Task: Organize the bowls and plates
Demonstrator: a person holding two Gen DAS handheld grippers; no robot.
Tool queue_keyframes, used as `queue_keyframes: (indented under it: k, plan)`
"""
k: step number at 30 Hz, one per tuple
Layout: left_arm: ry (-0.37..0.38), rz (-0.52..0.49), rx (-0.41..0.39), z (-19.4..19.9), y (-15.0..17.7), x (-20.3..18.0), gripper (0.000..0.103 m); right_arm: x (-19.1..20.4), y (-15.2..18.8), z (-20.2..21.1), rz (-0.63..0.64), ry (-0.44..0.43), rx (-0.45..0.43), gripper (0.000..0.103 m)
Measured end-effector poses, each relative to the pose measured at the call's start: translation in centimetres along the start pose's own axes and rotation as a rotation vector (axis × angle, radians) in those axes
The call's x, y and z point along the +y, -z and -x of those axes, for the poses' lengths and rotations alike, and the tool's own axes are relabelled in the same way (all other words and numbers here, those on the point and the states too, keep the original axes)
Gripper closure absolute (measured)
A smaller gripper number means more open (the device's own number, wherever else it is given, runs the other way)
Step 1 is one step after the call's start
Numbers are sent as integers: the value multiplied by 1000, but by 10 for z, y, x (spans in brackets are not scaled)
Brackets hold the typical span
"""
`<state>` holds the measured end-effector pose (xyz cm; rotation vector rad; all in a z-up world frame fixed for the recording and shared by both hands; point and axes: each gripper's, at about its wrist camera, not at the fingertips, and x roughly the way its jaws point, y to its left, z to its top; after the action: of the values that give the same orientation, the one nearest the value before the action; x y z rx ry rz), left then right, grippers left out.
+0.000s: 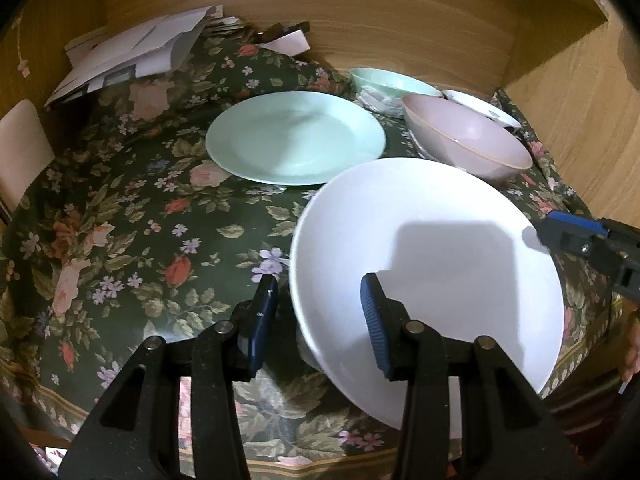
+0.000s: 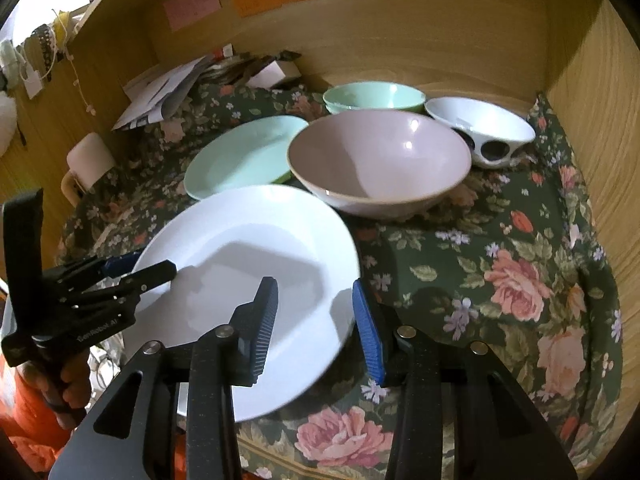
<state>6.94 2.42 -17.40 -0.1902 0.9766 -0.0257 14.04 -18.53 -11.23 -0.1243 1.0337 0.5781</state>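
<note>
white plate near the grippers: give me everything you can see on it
The white plate is round, plain and glossy, likely ceramic, empty, with a shallow well and broad rim. It sits tilted at the front of the floral tablecloth, in front of the green plate and pink bowl. The left gripper straddles its left rim and the right gripper its right rim, one finger over and one outside. Whether the pads press on it is unclear.

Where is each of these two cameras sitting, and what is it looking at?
Left wrist: rides on the left gripper, looking down past its fingers at the white plate's left rim; the right gripper pokes in.
Right wrist: rides on the right gripper, at the plate's right rim; the left gripper and a hand show.
Shared: plate, green plate, pink bowl.
</note>
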Motion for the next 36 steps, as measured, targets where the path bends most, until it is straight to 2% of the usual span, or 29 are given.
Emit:
queue_keyframes:
  k: [4,9,13,14,15,16,18,20,21,24,30,36]
  plan:
    - [-25,17,-28,9,-8,10,50,3,-10,2,10,1,-24,60]
    - [-51,23,-85,25,-22,20,33,8,-28,5,37,3,-62,56]
    - [-58,22,-117,36,-39,26,33,12,-44,6,58,4,-90,54]
    - [-59,22,-124,39,-43,28,29,14,-49,6,63,3,-96,54]
    - [-61,24,-132,41,-48,30,22,16,-54,5,69,3,-102,54]
    - [-64,27,-146,43,-53,32,19,17,-58,5,74,2,-107,54]
    - [-70,27,-167,47,-62,36,19,20,-69,3,83,-3,-117,51]
    - [-80,23,-177,48,-71,39,19,22,-77,1,91,-2,-128,41]
    - [-85,22,-179,48,-74,40,16,23,-81,-1,94,0,-134,40]
    - [-109,19,-191,45,-85,46,9,26,-92,-8,110,-3,-137,39]
    - [-132,14,-182,28,-102,58,8,29,-114,-35,135,-11,-97,39]
    - [-129,52,-126,-1,-113,77,8,28,-133,-73,157,-8,-20,39]
